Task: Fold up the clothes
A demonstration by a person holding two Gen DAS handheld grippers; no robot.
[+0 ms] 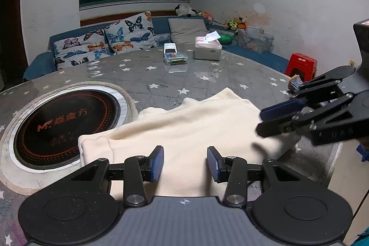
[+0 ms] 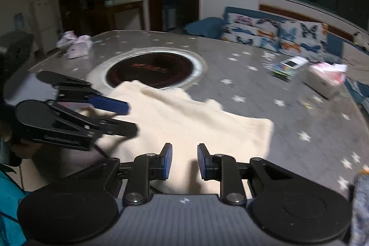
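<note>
A cream garment lies folded flat on the grey star-patterned table, its left part over the rim of a round black cooktop. My left gripper is open and empty just above the garment's near edge. My right gripper enters from the right, open, over the garment's right edge. In the right wrist view the garment lies ahead, my right gripper is open above its near edge, and my left gripper is open at the left over the cloth.
A tissue box and a clear box of small items stand at the table's far side. A blue sofa with butterfly cushions runs behind. A red stool stands at the right. A pink package lies far left.
</note>
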